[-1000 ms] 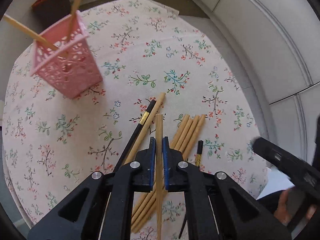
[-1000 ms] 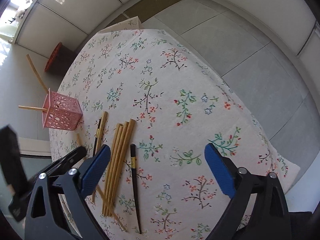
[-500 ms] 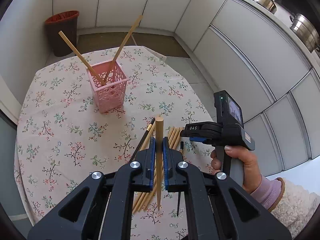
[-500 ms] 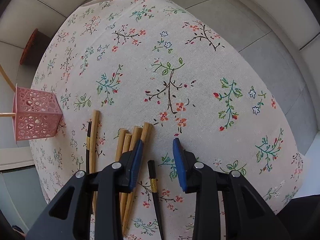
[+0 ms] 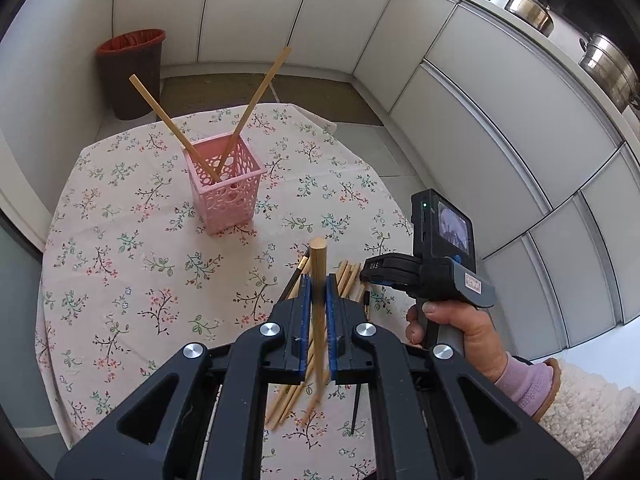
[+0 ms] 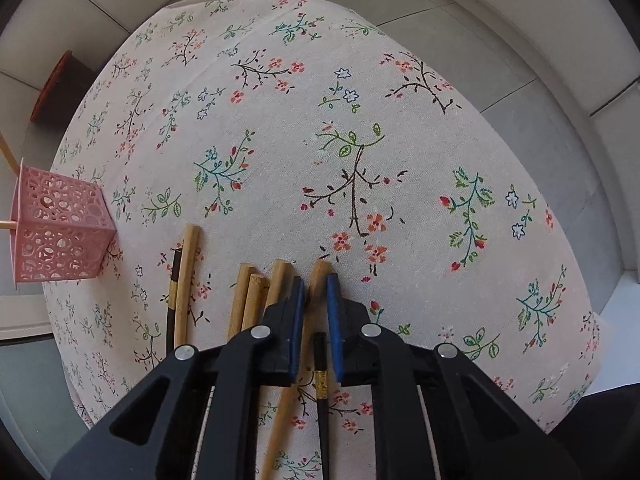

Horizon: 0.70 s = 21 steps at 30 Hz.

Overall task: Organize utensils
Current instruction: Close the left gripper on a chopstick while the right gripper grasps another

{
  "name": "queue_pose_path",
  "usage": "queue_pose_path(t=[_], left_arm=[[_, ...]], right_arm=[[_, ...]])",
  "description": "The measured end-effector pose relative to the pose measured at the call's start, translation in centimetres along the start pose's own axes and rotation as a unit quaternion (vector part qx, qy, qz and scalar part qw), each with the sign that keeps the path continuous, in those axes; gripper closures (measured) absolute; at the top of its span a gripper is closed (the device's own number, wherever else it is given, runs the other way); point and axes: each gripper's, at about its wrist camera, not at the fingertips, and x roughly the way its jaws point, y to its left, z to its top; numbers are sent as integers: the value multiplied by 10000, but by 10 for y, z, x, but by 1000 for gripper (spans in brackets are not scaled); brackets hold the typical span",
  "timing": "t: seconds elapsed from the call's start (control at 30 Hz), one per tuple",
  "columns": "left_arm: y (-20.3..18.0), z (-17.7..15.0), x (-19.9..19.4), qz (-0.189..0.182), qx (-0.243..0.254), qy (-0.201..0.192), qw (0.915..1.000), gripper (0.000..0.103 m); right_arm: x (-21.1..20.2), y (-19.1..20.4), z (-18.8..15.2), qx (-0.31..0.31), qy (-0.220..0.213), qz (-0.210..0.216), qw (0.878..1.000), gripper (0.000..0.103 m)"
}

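currently a wooden chopstick point(image 5: 319, 280) is clamped upright between the blue pads of the left gripper point(image 5: 316, 280), jaws nearly closed on it, held above the floral tablecloth point(image 5: 132, 264). a pink perforated basket point(image 5: 224, 196) is seen further back on the cloth, w/ two wooden chopsticks point(image 5: 248, 116) leaning apart inside it in a v shape.

the right gripper point(image 6: 316, 284) is pointed steeply down at the cloth; its jaws have just been closing & are now pinched on the end of another wooden chopstick point(image 6: 320, 274) at the right edge of a loose row point(image 6: 256, 296) lying on the cloth. a black chopstick w/ a gold band point(image 6: 320, 376) is seen lying under that gripper, between the pads in view but lower; contact w/ it can't be told. a further wooden stick and black stick pair point(image 6: 184, 280) lies just left of the row, nearer the basket.

in the left view, the right gripper's handle is gripped by a hand point(image 5: 464, 332) w/ a lilac cuff. a dark bin point(image 5: 130, 72) stands on the floor beyond the table.
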Motion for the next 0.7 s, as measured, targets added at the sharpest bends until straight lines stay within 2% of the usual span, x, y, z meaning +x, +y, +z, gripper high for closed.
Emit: queue_pose_path(t=[0.07, 0.13, 0.2, 0.37, 0.47, 0.53, 0.63, 0.7], left_arm=[[-2, -1, -4, 28, 20, -20, 10000, 96], [-4, -3, -8, 84, 39, -57, 9999, 96], [-6, -5, -14, 118, 64, -103, 9999, 96], [-14, -11, -28, 227, 161, -268, 9993, 97], [-19, -18, -30, 236, 259, -253, 9991, 97], [-12, -24, -17, 194, 144, -3, 9997, 96], [19, -19, 31, 472, -436, 684, 9956, 94], [48, -13, 61, 590, -987, 870, 9895, 82]], right_arm=[[0, -7, -2, 63, -45, 266, 9996, 95], [-4, -19, -7, 241, -73, 758, 9968, 95], [-16, -25, -11, 237, -294, 1142, 9927, 95], [-75, -26, -34, -405, -1209, 1716, 9769, 95], [-110, -24, -52, -861, -1586, 1794, 9671, 95], [-129, -28, -61, -1105, -1810, 1805, 9604, 95], [-147, -41, -74, -1280, -2030, 1816, 9537, 95], [-151, -49, -79, -1218, -2036, 1923, 9522, 95]])
